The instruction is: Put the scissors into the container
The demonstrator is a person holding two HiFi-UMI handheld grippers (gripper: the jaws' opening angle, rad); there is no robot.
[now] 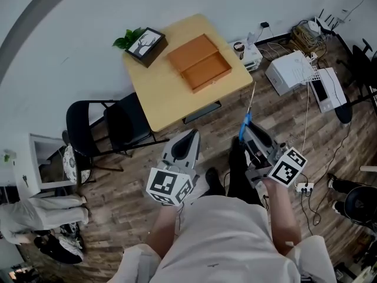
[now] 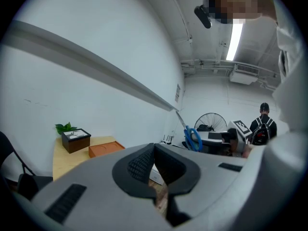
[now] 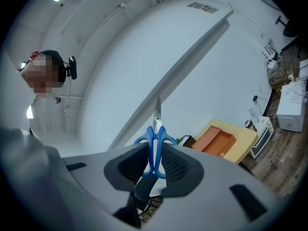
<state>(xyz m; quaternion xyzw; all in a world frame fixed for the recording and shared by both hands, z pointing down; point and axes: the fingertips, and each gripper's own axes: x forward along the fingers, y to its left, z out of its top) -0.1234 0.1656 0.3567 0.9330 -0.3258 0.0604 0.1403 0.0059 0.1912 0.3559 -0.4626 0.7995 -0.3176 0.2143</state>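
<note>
The scissors (image 3: 155, 146) have blue handles and a thin steel blade that points up. My right gripper (image 3: 155, 163) is shut on the handles. In the head view the right gripper (image 1: 248, 132) holds the scissors (image 1: 245, 120) over the floor, just off the near right corner of the wooden table (image 1: 158, 96). The container (image 1: 199, 62), an open orange-brown box, lies on that table, beyond the scissors. My left gripper (image 1: 187, 137) hangs shut and empty near the table's front edge. In its own view the left gripper (image 2: 155, 150) shows the container (image 2: 102, 149) far off to the left and the scissors (image 2: 192, 138) to the right.
A black box with a deer picture (image 1: 146, 45) and a green plant stands at the table's far left corner. Black chairs (image 1: 97, 125) stand left of the table. A white printer (image 1: 291, 71), cables and a power strip (image 1: 304, 187) lie on the floor at right. A person (image 2: 263, 126) stands far off.
</note>
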